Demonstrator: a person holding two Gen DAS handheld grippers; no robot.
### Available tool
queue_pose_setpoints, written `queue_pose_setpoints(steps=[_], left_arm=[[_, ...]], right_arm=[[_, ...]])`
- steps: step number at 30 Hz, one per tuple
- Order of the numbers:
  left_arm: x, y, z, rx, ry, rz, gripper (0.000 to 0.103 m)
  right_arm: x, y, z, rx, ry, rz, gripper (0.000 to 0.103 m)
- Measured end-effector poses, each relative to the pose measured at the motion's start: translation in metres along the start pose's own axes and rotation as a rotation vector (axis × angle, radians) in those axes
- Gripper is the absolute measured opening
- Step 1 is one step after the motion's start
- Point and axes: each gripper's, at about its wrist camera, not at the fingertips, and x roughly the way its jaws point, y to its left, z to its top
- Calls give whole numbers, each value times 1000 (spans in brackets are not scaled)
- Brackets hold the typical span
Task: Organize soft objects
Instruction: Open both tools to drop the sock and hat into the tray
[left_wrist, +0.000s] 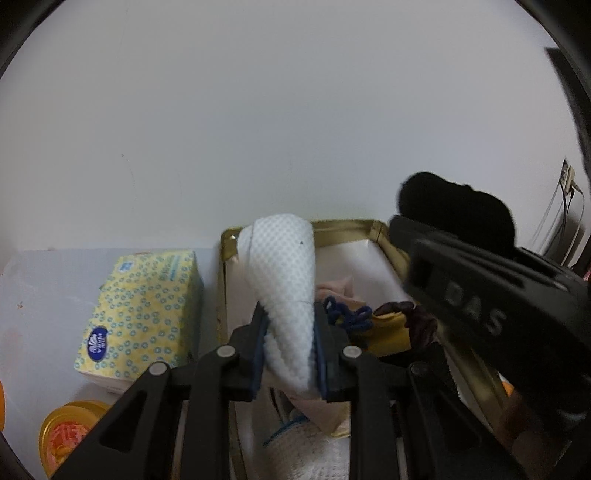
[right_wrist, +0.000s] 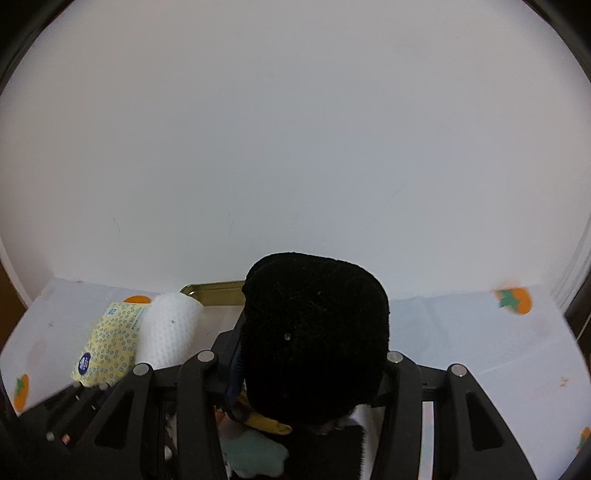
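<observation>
Both grippers are loaded at once. Between the fingers of the left gripper a white waffle-textured rolled cloth stands up, pinched low on its body by the blue pads, so the free end leans forward over a gold-rimmed shallow rectangular tin tray. That high, tilted hold looks meant to let the roll drop in lengthwise. Under and just right of those fingers the tray already carries a jumble of soft pieces: something yellow with blue cord, a dark maroon bit, pale fabric (too tangled to name each).

Clamped in the fingers of the right gripper is a black fuzzy plush lump, which hides most of both fingers; it hovers over the tray's right side, apparently waiting its turn.

Left of the left fingers, on the white tabletop, sits a yellow tissue pack with small blue rings, outside the tray, and nearer the camera a round gold-rimmed lid.
</observation>
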Motion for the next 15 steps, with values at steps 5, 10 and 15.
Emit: queue_pose_setpoints(steps=[5, 10, 15], left_arm=[[14, -3, 2, 5, 65, 4, 21], [19, -4, 3, 1, 92, 15, 53], [12, -1, 6, -31, 46, 25, 103]], right_arm=[[12, 10, -5, 57, 110, 54, 52], [23, 12, -3, 161, 186, 169, 61], [9, 27, 1, 128, 160, 243, 84]])
